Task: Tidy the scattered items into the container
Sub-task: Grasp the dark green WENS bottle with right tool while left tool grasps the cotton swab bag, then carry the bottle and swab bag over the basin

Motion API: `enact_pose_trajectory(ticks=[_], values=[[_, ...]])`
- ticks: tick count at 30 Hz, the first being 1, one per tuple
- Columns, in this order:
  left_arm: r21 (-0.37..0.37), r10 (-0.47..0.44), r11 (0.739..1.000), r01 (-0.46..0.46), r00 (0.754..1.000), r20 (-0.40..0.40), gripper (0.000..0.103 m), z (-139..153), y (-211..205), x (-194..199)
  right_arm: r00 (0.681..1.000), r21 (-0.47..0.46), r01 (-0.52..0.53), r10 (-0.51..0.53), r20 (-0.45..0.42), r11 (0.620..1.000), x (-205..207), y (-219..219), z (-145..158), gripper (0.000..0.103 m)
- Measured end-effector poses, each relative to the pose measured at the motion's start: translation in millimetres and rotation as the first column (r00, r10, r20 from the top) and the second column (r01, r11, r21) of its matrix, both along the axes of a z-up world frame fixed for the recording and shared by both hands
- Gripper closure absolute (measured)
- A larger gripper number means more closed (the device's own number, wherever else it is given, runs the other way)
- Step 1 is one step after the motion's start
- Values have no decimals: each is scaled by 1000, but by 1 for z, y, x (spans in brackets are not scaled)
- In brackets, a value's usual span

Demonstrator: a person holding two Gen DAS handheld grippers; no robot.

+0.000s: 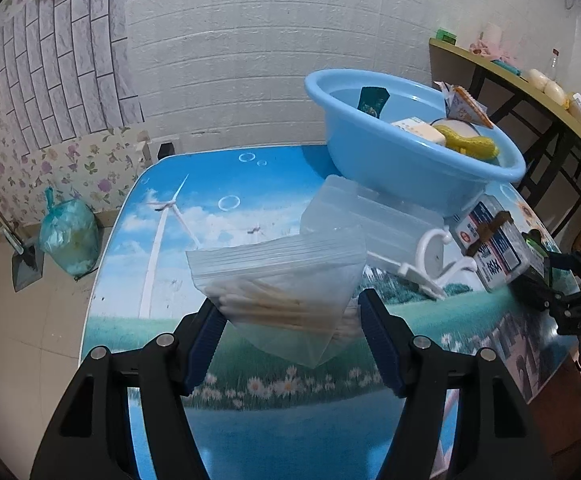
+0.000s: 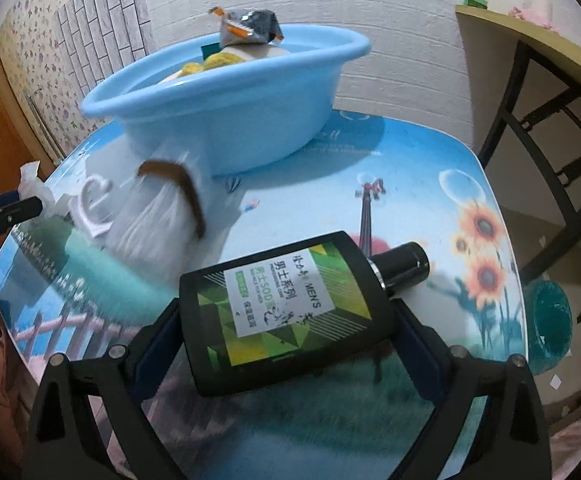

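Observation:
My left gripper (image 1: 290, 312) is shut on a clear zip bag of cotton swabs (image 1: 282, 280) and holds it above the table. My right gripper (image 2: 286, 320) is shut on a black bottle with a green label (image 2: 286, 312), its cap pointing right. The blue basin (image 1: 406, 152) stands at the back of the table and holds a yellow sponge (image 1: 470, 144), a snack packet (image 1: 466, 108) and other items; it also shows in the right wrist view (image 2: 226, 120). A clear plastic box (image 1: 366, 216), a white hook (image 1: 434, 256) and a banded box of swabs (image 1: 494, 240) lie in front of the basin.
The table (image 1: 162, 216) has a printed landscape top. A dark-framed side table (image 1: 530, 92) stands at the right. A bin bag (image 1: 70, 240) sits on the floor at the left. A teal cup-like object (image 2: 550, 328) sits beyond the table's right edge.

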State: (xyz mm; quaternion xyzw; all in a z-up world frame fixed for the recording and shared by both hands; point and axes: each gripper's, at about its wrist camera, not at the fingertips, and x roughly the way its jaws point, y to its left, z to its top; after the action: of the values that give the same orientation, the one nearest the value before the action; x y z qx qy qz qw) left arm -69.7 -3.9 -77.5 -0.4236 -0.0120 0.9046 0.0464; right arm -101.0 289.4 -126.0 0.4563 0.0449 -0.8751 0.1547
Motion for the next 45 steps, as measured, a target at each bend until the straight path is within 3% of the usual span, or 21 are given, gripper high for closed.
enact_pose_trajectory(ticks=[14,26,33,45], values=[[-4,-22,1000,23,999,38,35,-17,3,43,1000,0,9,-9,-9,1000,44,-10,6,5],[-65,-19,998,22,999,39,20,-24,9,46,998,14,-22,23,-60,1000,53,-19,15,6],[-83,-24,996,28,998,52,19,-32,10,45,998,40,-20,22,-53,999,52,-21,10,5],[-50,-26,998,27,999,20,23,-34,8,45,999,35,-10,12,-43,999,42,-23,-3,3]])
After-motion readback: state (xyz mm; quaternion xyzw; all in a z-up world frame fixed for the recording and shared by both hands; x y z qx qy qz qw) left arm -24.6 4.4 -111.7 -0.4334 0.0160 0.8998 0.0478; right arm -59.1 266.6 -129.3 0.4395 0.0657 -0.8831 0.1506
